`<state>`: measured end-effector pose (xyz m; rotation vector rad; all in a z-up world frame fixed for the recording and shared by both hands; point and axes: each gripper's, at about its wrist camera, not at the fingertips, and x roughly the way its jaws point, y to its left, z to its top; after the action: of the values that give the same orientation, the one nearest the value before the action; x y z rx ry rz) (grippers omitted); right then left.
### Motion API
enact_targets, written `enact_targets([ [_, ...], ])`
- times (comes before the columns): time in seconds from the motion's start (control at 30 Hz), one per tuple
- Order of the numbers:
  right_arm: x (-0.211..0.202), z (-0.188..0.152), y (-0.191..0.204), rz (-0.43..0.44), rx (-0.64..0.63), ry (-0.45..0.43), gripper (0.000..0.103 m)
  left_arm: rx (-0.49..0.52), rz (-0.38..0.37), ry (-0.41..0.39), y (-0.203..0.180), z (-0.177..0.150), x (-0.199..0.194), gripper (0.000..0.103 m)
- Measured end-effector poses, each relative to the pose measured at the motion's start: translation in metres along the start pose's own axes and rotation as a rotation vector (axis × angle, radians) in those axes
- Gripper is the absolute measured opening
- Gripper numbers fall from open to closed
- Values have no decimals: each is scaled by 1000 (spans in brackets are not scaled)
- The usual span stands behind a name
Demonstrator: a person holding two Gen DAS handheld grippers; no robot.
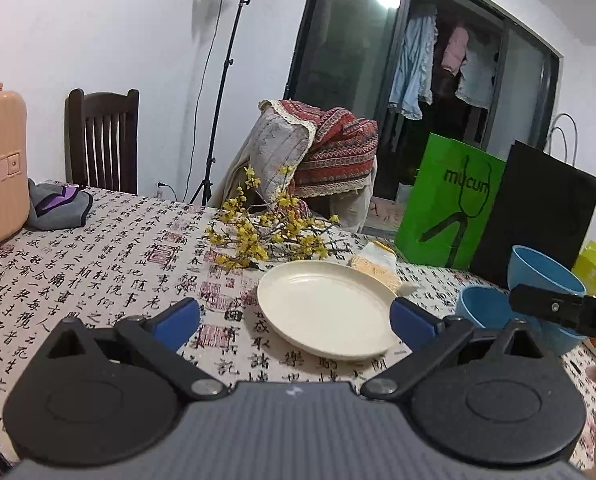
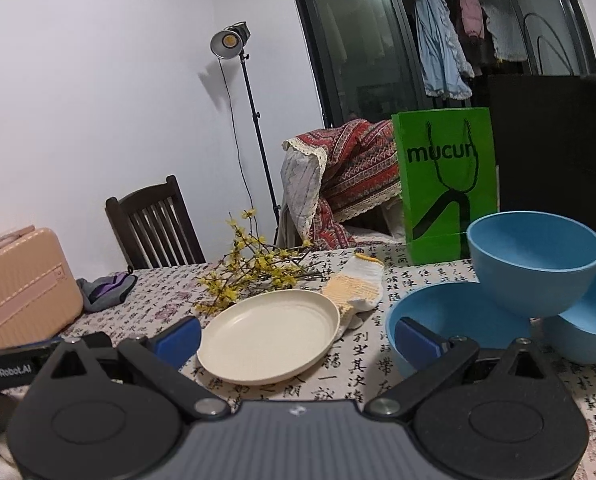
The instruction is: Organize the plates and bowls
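Nearest the cameras, both tools are hanging low over the calligraphy tablecloth (image 1: 110, 264), the left gripper (image 1: 294, 322) and the right gripper (image 2: 298, 340) each holding its blue-tipped fingers spread wide with nothing between them. The cream plate (image 1: 326, 308) is lying ahead between the left fingers, its right rim near the right-hand tip. Only the right wrist view is showing all three blue bowls (image 2: 536, 262), one propped tilted on two others, the nearest rim just beyond the right-hand fingertip. Behind the plate, a knit glove (image 2: 354, 290) and yellow flower twigs (image 1: 258, 232) are crowding its far edge; bare cloth is lying open to its left; a green bag (image 2: 446, 184) is standing farther back
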<state>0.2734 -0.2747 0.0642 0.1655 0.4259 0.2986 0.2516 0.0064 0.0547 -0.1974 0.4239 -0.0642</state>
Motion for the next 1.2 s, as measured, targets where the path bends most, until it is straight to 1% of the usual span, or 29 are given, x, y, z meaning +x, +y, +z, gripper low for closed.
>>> enact_targets([
  [0.33,33,22,0,-36,51,13,103,-45,23,12,5,14,31,103],
  [0.63,72,39,2,-87,47,80,103,-78,71,16,7,26,58,103],
  [0.77,85,41,3,-101,53,105,102,-106,91,16,14,29,74,103],
  [1.0,110,42,13,-134,-2,129,101,-143,135,43,22,31,106,103],
  [1.07,120,41,16,-148,-6,147,99,-146,155,52,21,31,117,103],
  [1.1,125,40,16,-152,-8,156,96,-146,162,56,21,31,122,103],
  [1.2,141,35,19,-167,-14,177,94,-148,176,68,19,29,135,103],
])
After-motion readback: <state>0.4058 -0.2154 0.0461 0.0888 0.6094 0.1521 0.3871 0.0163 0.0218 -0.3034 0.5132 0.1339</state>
